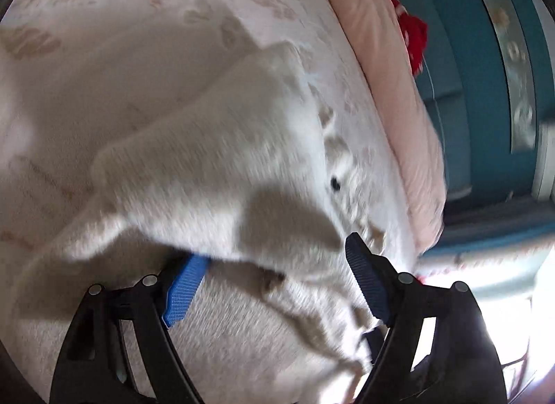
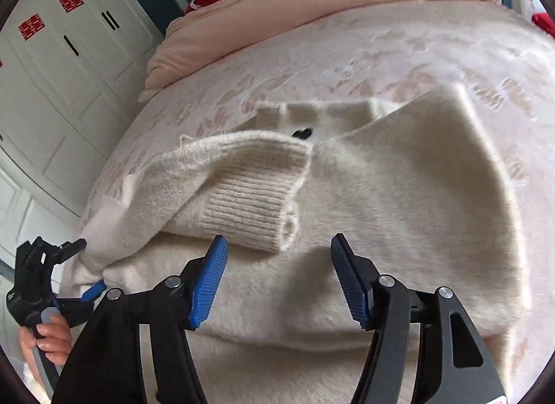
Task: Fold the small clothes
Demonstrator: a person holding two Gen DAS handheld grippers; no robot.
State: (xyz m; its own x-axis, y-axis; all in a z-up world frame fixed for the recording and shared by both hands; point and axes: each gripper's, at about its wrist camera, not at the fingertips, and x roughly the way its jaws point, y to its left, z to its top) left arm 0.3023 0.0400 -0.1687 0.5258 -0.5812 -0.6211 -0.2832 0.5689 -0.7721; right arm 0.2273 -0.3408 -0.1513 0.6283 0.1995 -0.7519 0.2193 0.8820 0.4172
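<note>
1. Sweater (image 2: 364, 195): cream, fuzzy knit, lying flat on the bed (image 2: 381, 50), part folded. One sleeve (image 2: 222, 178) is laid across the body, its ribbed cuff (image 2: 253, 209) near the middle. A small dark mark shows by the collar on the far side.
2. Right gripper (image 2: 277, 279): jaws apart and empty, hovering above the near body panel, just short of the cuff.
3. Left gripper (image 2: 86, 267): at the sweater's left edge, jaws wide either side of the fabric fold. The left wrist view is blurred, so no pinch can be confirmed.
4. Step in hand, as judged: finishing the sleeve fold and squaring the left side.
5. Advice: seat the fold fully between the pads before closing; lift low; keep the cuff flat. The knit is slack and likely to sag or slip.
6. Surroundings: pink quilt (image 2: 312, 5) at the far end, white wardrobe (image 2: 52, 74) left.
</note>
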